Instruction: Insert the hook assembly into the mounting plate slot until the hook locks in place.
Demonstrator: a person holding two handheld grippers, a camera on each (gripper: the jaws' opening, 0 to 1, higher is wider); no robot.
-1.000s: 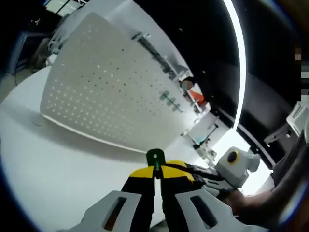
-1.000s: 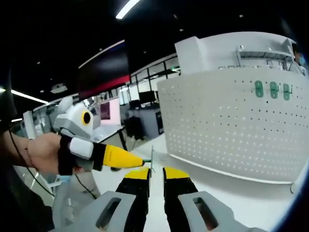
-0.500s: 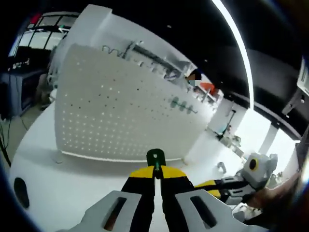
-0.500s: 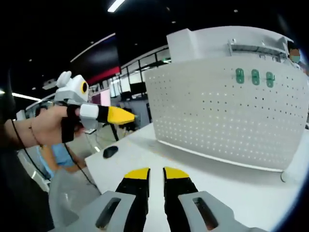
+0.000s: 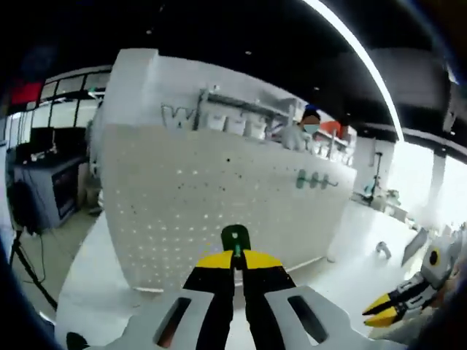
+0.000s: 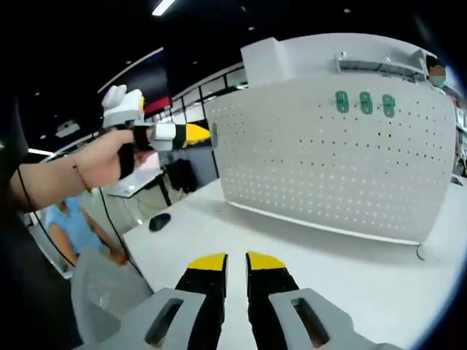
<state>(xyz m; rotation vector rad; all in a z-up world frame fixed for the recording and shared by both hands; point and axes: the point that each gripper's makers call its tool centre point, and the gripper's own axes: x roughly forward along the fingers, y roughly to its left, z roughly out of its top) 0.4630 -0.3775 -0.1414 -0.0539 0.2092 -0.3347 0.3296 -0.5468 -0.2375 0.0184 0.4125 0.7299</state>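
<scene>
Between left tool (image 5: 235,257) jaws: green hook (image 5: 235,237).

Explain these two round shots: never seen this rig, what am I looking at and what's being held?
No robot arm here: a person holds a two-jaw gripper in each hand, and a fisheye camera rides on each, looking along its jaws.

In the left gripper view, the left gripper is shut on a small green hook. Ahead, a white perforated mounting plate stands upright on a white table. Three green hooks already sit on it. The right gripper shows at lower right.

In the right gripper view, the right gripper holds nothing, its jaws nearly together. The person's hand raises the left gripper toward the plate's edge. A dark object lies on the table.
</scene>
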